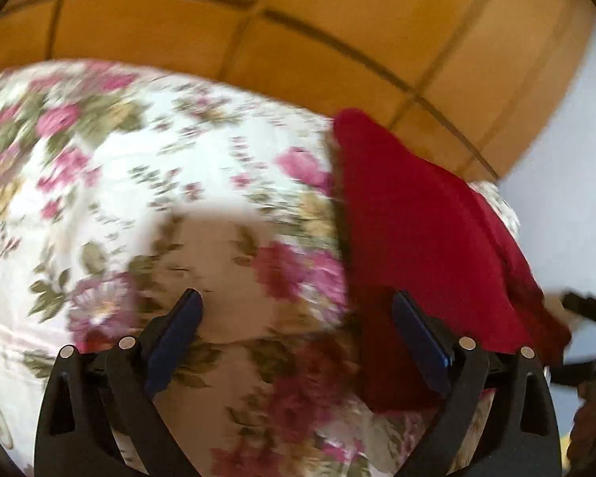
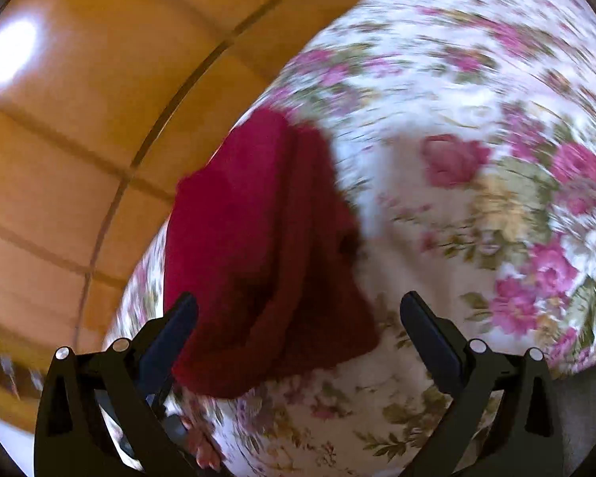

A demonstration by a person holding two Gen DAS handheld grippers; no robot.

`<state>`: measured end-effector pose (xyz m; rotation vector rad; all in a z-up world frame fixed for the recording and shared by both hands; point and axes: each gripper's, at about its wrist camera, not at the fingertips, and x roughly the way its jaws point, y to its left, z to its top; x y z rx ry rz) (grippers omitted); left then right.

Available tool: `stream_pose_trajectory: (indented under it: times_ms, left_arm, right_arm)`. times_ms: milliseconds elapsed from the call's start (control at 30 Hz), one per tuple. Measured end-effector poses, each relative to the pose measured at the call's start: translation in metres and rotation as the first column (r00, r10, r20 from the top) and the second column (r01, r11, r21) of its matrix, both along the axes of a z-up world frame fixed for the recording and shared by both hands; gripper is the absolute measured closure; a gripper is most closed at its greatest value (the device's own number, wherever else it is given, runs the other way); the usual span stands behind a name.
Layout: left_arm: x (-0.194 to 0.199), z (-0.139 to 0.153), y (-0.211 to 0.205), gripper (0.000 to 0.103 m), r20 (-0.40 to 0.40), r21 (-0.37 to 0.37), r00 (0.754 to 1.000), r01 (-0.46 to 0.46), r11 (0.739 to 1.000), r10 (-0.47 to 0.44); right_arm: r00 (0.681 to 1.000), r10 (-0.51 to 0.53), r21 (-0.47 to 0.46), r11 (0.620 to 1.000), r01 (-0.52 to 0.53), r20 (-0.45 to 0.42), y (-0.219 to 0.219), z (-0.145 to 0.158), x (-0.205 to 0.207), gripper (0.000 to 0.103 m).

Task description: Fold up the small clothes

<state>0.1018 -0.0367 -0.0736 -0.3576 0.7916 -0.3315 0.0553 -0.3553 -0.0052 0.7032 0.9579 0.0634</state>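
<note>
Red knit garment point(image 1: 429, 238), small and soft, lies folded at the edge of the floral-print bedcover point(image 1: 147, 167), next to the orange tiled floor point(image 1: 337, 39). Looks light, limp, not slippery; best pinched at a near corner or hem. Long axis runs near-to-far, narrow end far. Left tool point(image 1: 298, 361) spread, empty. Right tool point(image 2: 298, 357) spread, nothing pinched.
</note>
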Motion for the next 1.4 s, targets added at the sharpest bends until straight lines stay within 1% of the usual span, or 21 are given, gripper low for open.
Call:
stream_pose_trajectory:
  times_ms: [67,167,233,267,333,367,467,567,633,700,767,867,900,967,1000,1067,1100,1167,1267,1333,1400]
  left_arm:
    - [0.000,0.000,-0.008,0.008,0.016,0.023,1.000,0.022,1.000,-0.022]
    - [0.007,-0.007,-0.005,0.008,-0.007,-0.010,0.999,0.035,0.999,-0.035]
    - [0.012,-0.008,-0.007,0.007,-0.011,-0.026,0.999,0.044,0.999,-0.044]
    - [0.014,-0.010,-0.007,0.005,-0.006,-0.024,0.999,0.054,0.998,-0.054]
    - [0.010,-0.010,-0.011,0.004,0.012,-0.014,0.997,0.077,0.997,-0.077]
    - [0.009,-0.009,-0.014,0.004,0.022,0.004,0.996,0.081,0.997,-0.081]
    - [0.005,-0.009,-0.013,0.004,0.022,0.003,0.996,0.082,0.997,-0.082]
    - [0.003,-0.011,-0.009,0.004,0.023,-0.022,0.996,0.083,0.996,-0.083]
    - [0.001,-0.011,-0.009,0.004,0.027,-0.022,0.996,0.082,0.996,-0.082]
    - [-0.001,-0.011,-0.009,0.004,0.030,-0.020,0.996,0.083,0.996,-0.082]
    - [-0.001,-0.010,-0.009,0.004,0.032,-0.018,0.996,0.082,0.996,-0.081]
    - [-0.001,-0.010,-0.009,0.004,0.032,-0.019,0.996,0.082,0.996,-0.081]
    - [0.000,-0.010,-0.009,0.004,0.032,-0.018,0.996,0.082,0.996,-0.081]
    - [-0.001,-0.010,-0.009,0.004,0.032,-0.015,0.996,0.082,0.997,-0.081]
    - [-0.001,-0.009,-0.010,0.004,0.032,-0.011,0.996,0.083,0.997,-0.082]
    - [-0.001,-0.009,-0.012,0.004,0.035,0.001,0.995,0.090,0.996,-0.090]
    - [-0.001,-0.009,-0.012,0.004,0.035,0.002,0.995,0.093,0.996,-0.093]
    - [0.002,-0.011,-0.012,0.004,0.031,-0.004,0.995,0.097,0.995,-0.097]
    - [0.004,-0.012,-0.012,0.004,0.029,-0.011,0.994,0.101,0.995,-0.101]
    - [0.004,-0.012,-0.012,0.004,0.029,-0.013,0.994,0.101,0.995,-0.101]
    - [0.004,-0.012,-0.011,0.004,0.030,-0.024,0.994,0.101,0.995,-0.101]
  right_arm:
    - [0.999,0.046,-0.074,0.996,-0.047,-0.013,0.015,-0.001,0.005,0.002]
    - [0.996,0.067,-0.228,0.970,-0.079,-0.061,0.022,-0.009,0.006,0.002]
    - [0.990,-0.057,-0.454,0.891,-0.009,-0.132,0.010,-0.020,0.001,0.002]
    - [0.983,-0.102,-0.449,0.893,0.022,-0.154,-0.002,-0.026,0.000,0.002]
    - [0.974,-0.136,-0.326,0.943,0.071,-0.182,-0.020,-0.037,-0.004,0.002]
    - [0.972,-0.138,-0.294,0.953,0.077,-0.192,-0.022,-0.041,-0.005,0.002]
    - [0.974,-0.130,-0.289,0.955,0.072,-0.187,-0.018,-0.039,-0.006,0.002]
    - [0.976,-0.203,-0.228,0.956,0.182,-0.074,-0.028,-0.018,-0.015,0.002]
    - [0.968,-0.247,-0.250,0.936,0.248,0.035,-0.031,0.005,-0.022,0.002]
    - [0.969,-0.213,-0.314,0.918,0.243,0.125,-0.020,0.022,-0.020,0.002]
    - [0.979,-0.134,-0.330,0.927,0.179,0.156,-0.006,0.024,-0.011,0.002]
    - [0.996,-0.005,-0.276,0.961,0.030,0.093,0.017,0.001,0.025,0.002]
    - [0.999,-0.006,-0.297,0.955,0.020,0.048,0.021,-0.009,0.039,0.002]
    - [0.998,-0.050,-0.412,0.911,0.026,-0.049,0.015,-0.027,0.063,0.002]
    - [0.996,-0.071,-0.408,0.912,0.042,-0.055,0.007,-0.033,0.070,0.002]
    - [0.989,-0.134,-0.291,0.950,0.111,-0.061,-0.019,-0.046,0.079,0.002]
    - [0.984,-0.163,-0.200,0.969,0.147,-0.066,-0.033,-0.055,0.081,0.002]
    - [0.983,-0.165,-0.120,0.981,0.155,-0.084,-0.047,-0.065,0.086,0.002]
    - [0.988,-0.140,-0.197,0.972,0.126,-0.060,-0.042,-0.066,0.095,0.002]
    - [0.988,-0.144,-0.186,0.974,0.131,-0.060,-0.042,-0.065,0.095,0.002]
    - [0.985,-0.159,-0.132,0.980,0.148,-0.073,-0.046,-0.064,0.087,0.002]
